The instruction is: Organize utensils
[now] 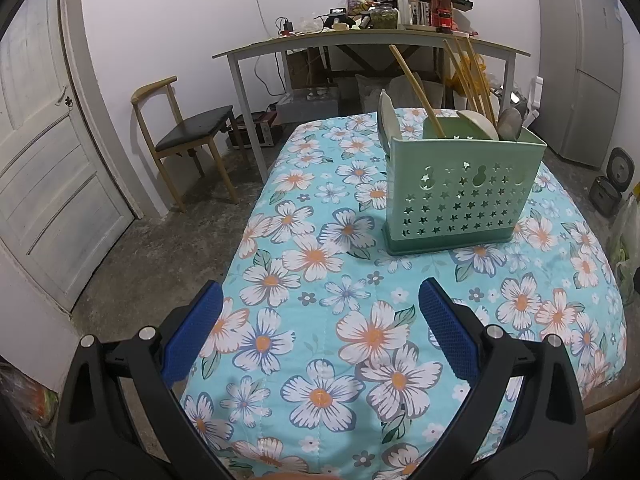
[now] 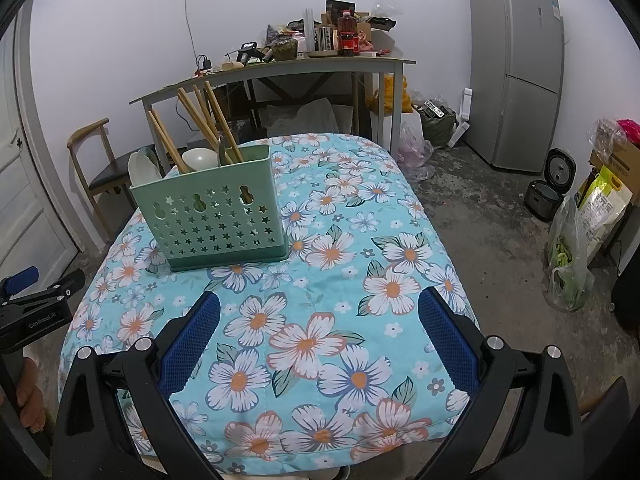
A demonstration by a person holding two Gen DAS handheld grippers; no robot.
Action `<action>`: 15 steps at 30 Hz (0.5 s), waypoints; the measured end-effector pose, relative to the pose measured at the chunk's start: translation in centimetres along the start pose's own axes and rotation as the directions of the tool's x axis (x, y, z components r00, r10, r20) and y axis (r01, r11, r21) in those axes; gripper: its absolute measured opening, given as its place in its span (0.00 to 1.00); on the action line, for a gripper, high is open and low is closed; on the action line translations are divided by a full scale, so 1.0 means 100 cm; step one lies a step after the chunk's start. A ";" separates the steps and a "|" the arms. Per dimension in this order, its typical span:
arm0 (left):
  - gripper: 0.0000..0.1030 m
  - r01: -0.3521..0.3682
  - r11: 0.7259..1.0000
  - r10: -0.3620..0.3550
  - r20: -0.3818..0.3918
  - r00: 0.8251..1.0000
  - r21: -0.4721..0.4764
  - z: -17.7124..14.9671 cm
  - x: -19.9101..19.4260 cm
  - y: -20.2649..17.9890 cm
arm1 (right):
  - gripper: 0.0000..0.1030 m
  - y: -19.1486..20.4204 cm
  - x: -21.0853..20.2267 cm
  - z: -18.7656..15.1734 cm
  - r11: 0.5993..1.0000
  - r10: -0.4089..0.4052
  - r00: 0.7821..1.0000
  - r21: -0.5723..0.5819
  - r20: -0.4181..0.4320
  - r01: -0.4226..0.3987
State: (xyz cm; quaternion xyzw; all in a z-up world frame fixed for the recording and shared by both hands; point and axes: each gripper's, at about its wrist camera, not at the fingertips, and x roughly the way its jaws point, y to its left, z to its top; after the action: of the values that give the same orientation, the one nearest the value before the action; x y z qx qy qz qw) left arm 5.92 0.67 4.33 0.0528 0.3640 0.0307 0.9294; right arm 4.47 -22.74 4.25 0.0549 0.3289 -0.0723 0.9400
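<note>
A green utensil holder [image 1: 460, 196] with star-shaped holes stands on the floral tablecloth [image 1: 320, 264]. It holds wooden chopsticks [image 1: 416, 88], white ceramic spoons [image 1: 478, 122] and a metal spoon [image 1: 510, 122]. In the right wrist view the holder [image 2: 216, 216] stands at the left, with chopsticks [image 2: 208, 120] and spoons [image 2: 200, 158] in it. My left gripper [image 1: 320, 304] is open and empty above the near part of the table. My right gripper [image 2: 320, 312] is open and empty, nearer than the holder and to its right. The left gripper also shows at the left edge of the right wrist view [image 2: 32, 304].
A cluttered desk [image 1: 360, 40] stands by the far wall, with a wooden chair [image 1: 188, 136] and a white door [image 1: 48, 160] to the left. A grey fridge [image 2: 516, 68], a rice cooker [image 2: 548, 188] and bags [image 2: 572, 252] stand on the floor at the right.
</note>
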 end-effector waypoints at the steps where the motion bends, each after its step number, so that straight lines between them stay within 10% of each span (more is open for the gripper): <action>1: 0.92 0.000 1.000 0.000 -0.001 1.000 0.000 0.000 0.000 0.000 | 0.94 0.000 0.000 0.000 1.000 0.000 1.000 0.001 0.000 0.000; 15: 0.92 0.002 1.000 -0.002 -0.001 1.000 0.001 0.000 0.000 -0.001 | 0.94 0.000 -0.001 0.000 1.000 0.000 1.000 -0.001 0.002 0.000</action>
State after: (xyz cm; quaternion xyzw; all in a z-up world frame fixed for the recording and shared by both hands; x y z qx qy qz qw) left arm 5.92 0.61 4.31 0.0530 0.3645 0.0297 0.9292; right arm 4.45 -22.69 4.32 0.0543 0.3282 -0.0721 0.9403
